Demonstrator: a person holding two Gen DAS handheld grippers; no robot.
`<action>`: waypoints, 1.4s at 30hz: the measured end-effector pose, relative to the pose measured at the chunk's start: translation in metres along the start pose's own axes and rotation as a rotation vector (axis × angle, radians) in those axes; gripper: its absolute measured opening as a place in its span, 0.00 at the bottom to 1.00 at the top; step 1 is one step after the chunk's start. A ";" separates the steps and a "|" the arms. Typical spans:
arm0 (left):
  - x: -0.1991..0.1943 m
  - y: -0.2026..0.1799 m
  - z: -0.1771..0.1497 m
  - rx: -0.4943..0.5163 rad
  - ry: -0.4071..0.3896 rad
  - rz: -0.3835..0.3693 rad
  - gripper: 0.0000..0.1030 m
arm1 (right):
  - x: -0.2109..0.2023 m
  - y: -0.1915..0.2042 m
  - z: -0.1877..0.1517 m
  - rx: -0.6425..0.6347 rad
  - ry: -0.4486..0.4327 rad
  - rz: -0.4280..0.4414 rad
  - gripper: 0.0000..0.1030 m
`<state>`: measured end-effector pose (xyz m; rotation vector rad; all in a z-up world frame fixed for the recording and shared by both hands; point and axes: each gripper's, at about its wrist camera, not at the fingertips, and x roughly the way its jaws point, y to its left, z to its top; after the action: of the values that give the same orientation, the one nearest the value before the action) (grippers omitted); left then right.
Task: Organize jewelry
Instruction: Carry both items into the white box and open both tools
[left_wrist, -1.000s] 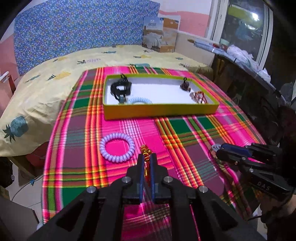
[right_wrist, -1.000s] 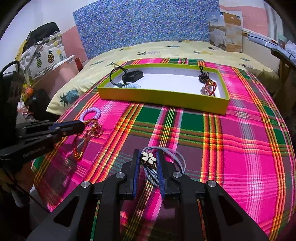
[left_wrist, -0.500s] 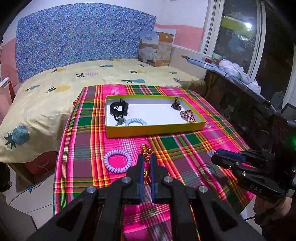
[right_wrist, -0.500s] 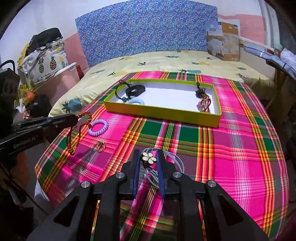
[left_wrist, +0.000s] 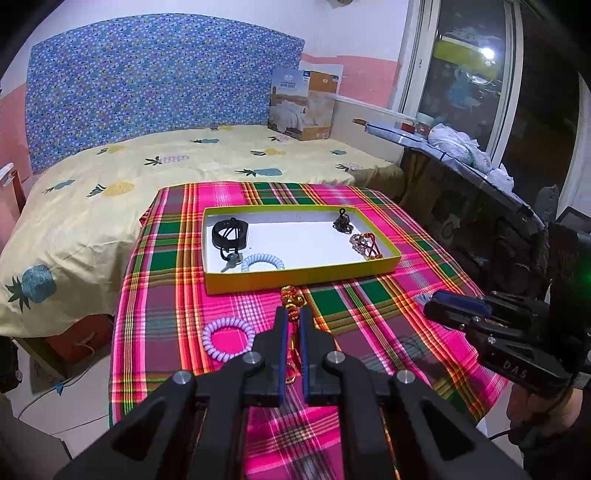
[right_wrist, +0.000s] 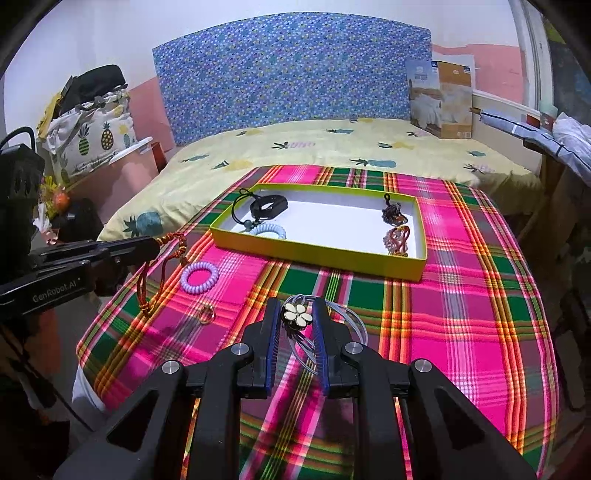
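Note:
My left gripper (left_wrist: 293, 314) is shut on a red and gold knotted cord bracelet (left_wrist: 292, 301), which hangs loose above the plaid cloth (left_wrist: 170, 295); seen from the right wrist view, the bracelet (right_wrist: 162, 273) dangles from that gripper (right_wrist: 157, 245). My right gripper (right_wrist: 295, 308) is shut on a white flower hair tie (right_wrist: 295, 315) with thin grey loops trailing behind it. A yellow tray (left_wrist: 295, 275) with a white floor lies further back and holds a black band, a pale blue coil tie, a dark charm and a beaded red bracelet. A lilac coil tie (left_wrist: 223, 338) and a small ring (right_wrist: 206, 314) lie on the cloth.
The table stands against a bed (left_wrist: 147, 173) with a pineapple sheet. A dark desk edge (left_wrist: 480, 184) runs along the right under a window. A cardboard box (left_wrist: 303, 105) sits at the bed's far corner. Bags and a black device (right_wrist: 22, 177) stand at the left.
Both grippers have risen away from the table, each carrying its piece. The tray and the cloth look smaller and further off, and the red cord now hangs free of the cloth.

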<state>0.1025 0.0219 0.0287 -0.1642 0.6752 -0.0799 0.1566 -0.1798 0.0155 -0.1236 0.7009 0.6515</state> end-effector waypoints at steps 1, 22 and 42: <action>0.002 0.000 0.002 0.002 0.002 -0.001 0.06 | 0.001 -0.001 0.002 0.002 -0.002 0.000 0.17; 0.089 0.015 0.073 0.027 0.055 -0.011 0.06 | 0.061 -0.051 0.065 0.013 -0.007 0.002 0.17; 0.193 0.036 0.098 0.016 0.165 0.035 0.06 | 0.149 -0.077 0.076 -0.002 0.114 -0.012 0.17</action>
<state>0.3145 0.0449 -0.0211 -0.1309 0.8417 -0.0656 0.3303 -0.1402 -0.0292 -0.1674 0.8090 0.6377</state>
